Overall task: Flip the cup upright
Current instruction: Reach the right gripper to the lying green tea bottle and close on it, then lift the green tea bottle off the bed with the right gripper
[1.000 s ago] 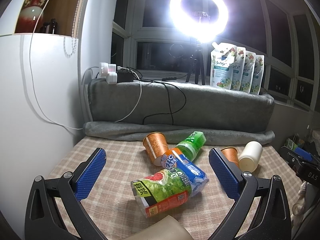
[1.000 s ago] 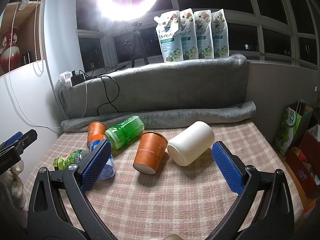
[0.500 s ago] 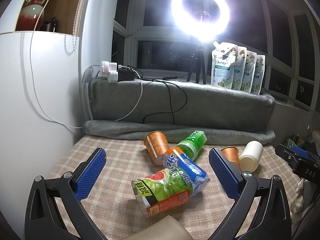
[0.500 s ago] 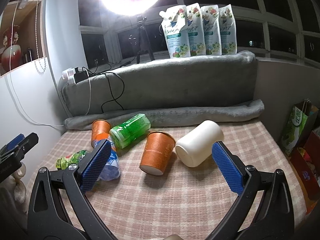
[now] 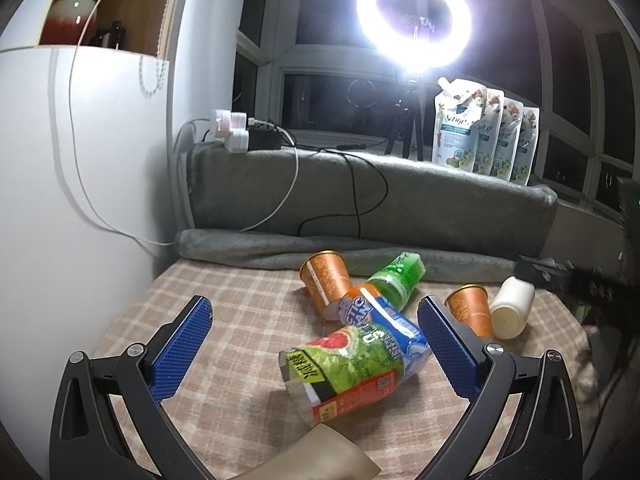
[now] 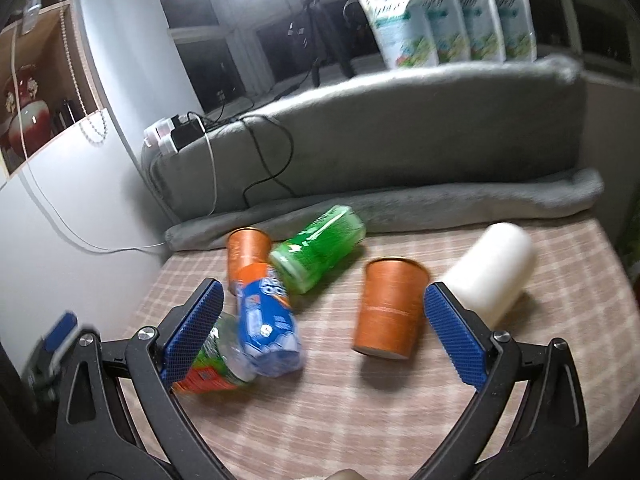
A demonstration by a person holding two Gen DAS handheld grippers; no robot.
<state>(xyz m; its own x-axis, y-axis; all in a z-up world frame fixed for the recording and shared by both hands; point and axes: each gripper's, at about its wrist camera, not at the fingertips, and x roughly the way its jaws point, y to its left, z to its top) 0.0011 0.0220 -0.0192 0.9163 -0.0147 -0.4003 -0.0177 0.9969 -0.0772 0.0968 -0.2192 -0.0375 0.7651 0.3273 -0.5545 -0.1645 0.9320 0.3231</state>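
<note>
Currently holding the right gripper [image 6: 322, 288] above the surface [image 6: 360, 420], spread wide and gripping nothing; likewise the left gripper [image 5: 313, 300], wide open and empty, poised over the bottle pile

Taking the near orange cup [image 6: 390, 308] as the likely target, as a judgement only, since a white cup [image 6: 490, 272] and a far orange cup [image 6: 248, 256] also lie tipped over on the checked cloth

Position relative to the right gripper: ahead, a little right of the centre line, within the span of the two blue pads and closer to the right-hand one; no contact

Long axis: pointing roughly away from the gripper, nearly in line with the fingers, wider end far and paler end near. Cannot tell for certain which end is the mouth; right view smeared

From the left view: same cup [image 5: 468, 312] well off to the right, partly hidden behind that gripper's right finger, with the blue-labelled bottle [image 5: 384, 316] and green bottle [image 5: 396, 276] in between. So, right side clearly nearer and better lined up

Next move, as judged: close across the cup's width, so keep the pads either side of the wall, not over the ends. Watch the white cup, just beside the right-hand pad, and the blue-labelled bottle just inside the left-hand one
</note>
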